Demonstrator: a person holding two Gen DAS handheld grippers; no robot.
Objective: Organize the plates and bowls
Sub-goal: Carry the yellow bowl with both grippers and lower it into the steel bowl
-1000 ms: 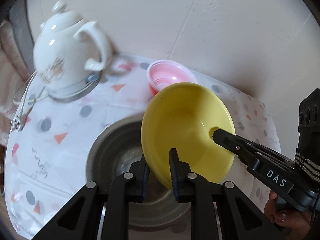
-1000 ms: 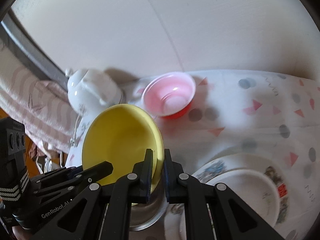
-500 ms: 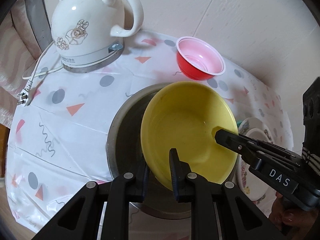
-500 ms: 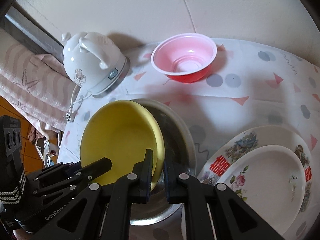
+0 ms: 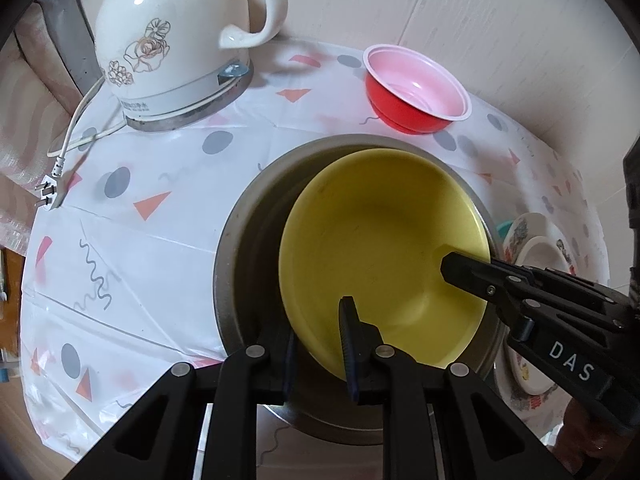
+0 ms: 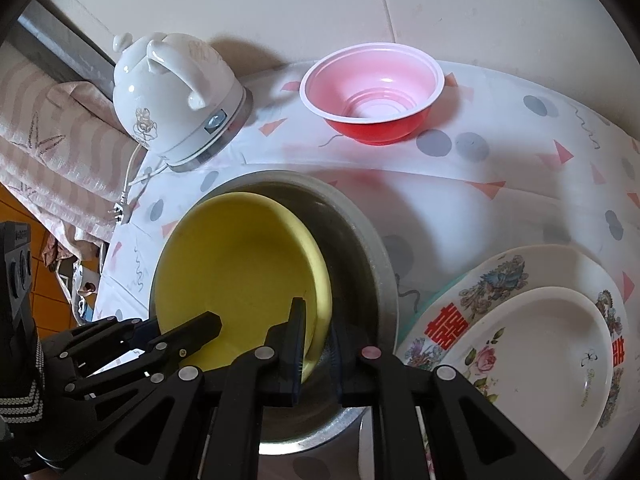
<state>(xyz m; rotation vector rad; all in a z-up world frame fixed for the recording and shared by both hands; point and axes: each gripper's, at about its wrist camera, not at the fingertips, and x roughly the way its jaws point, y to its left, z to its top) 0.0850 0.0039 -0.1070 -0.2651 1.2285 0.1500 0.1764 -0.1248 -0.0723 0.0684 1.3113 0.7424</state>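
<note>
Left tool: clamped on the near rim of the round yellow plastic bowl, one finger inside the bowl and one outside; points steeply down.
Right tool: straddles the opposite rim of the same bowl; its jaws have just been easing apart, and a sliver of gap shows beside the outer finger, so the pads no longer look pressed on the rim.
Yellow bowl: tilted, its lower part sunk inside the round grey metal basin, directly ahead of both tools; it holds nothing.
Metal basin: only the yellow bowl sits in it. A dark crescent of free room lies between bowl and basin wall, left of the left tool's fingers and right of the right tool's fingers.
Tabletop: covered by a white plastic sheet with grey dots and pink triangles; a broad bare stretch lies left of the left tool.
White ceramic electric kettle: far left ahead of the tools, against the wall, its cord and plug trailing to the tabletop's left edge.
Red plastic bowl with pink inside: beyond the basin, near the wall, empty, well apart from both tools.
Flower-printed oval platter: just right of the right tool, close beside the basin rim; a plain white oval dish rests in it.
</note>
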